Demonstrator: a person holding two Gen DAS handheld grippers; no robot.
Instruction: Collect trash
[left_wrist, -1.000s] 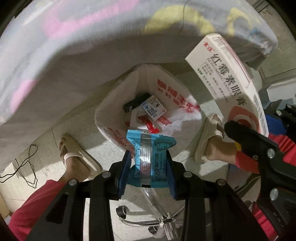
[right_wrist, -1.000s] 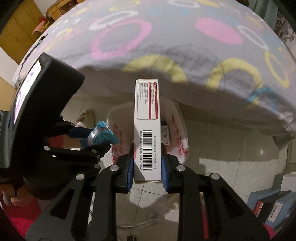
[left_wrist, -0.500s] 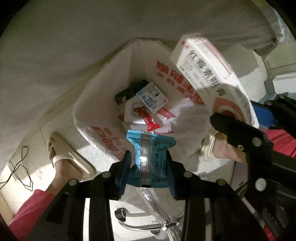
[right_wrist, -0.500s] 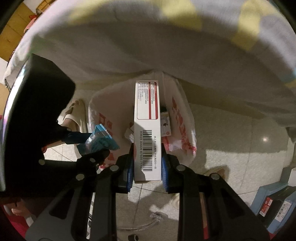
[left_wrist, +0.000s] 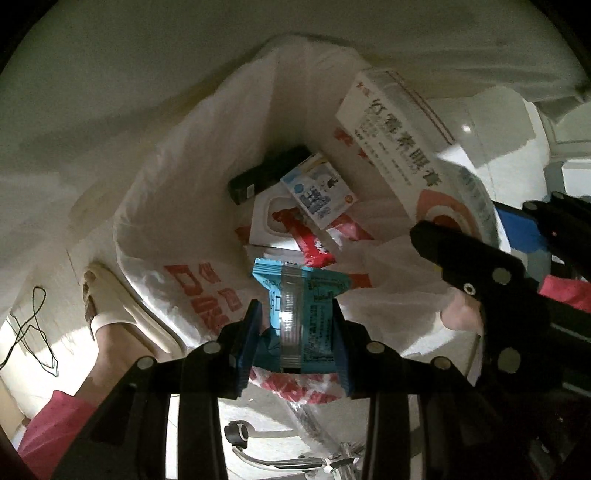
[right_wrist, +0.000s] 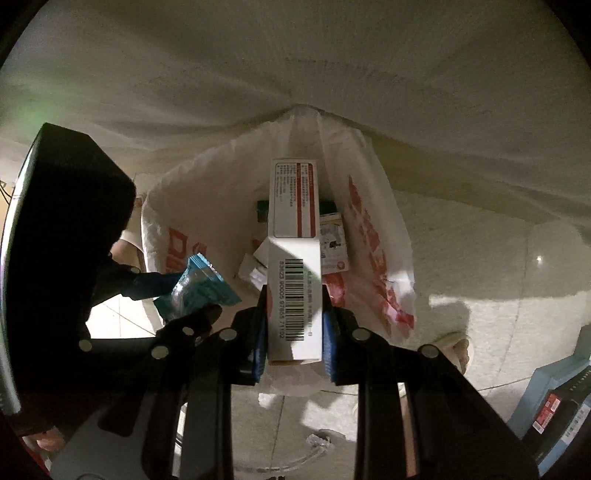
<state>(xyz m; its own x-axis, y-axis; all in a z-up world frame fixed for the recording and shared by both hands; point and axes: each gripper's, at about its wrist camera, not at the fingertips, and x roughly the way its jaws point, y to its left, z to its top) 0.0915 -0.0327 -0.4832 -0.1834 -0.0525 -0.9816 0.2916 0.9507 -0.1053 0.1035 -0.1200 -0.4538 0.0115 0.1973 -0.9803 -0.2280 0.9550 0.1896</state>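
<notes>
**Both grippers loaded, poised over the bag mouth**

The left gripper (left_wrist: 295, 332) is clamped on a blue wrapper (left_wrist: 301, 306), which sticks up between the blue pads right at the near rim of the white plastic bag (left_wrist: 177, 206). At two o'clock in the left view, the right gripper (right_wrist: 293, 325) is pinched tight on a long white carton (right_wrist: 293, 258), barcode facing the camera, its far end reaching over the bag's opening. Both pieces are held over the mouth, apparently so that a release drops them straight inside. Down in the bag, at twelve o'clock from the wrapper, lie a black box (left_wrist: 266, 179), a small blue-and-white packet (left_wrist: 319, 190) and a red wrapper (left_wrist: 308, 240). The bag stands open on the floor under a draped cloth (right_wrist: 295, 74), with a sandalled foot (left_wrist: 114, 314) at nine o'clock. Neither piece is in the bag yet; I judge the drop is next.
</notes>
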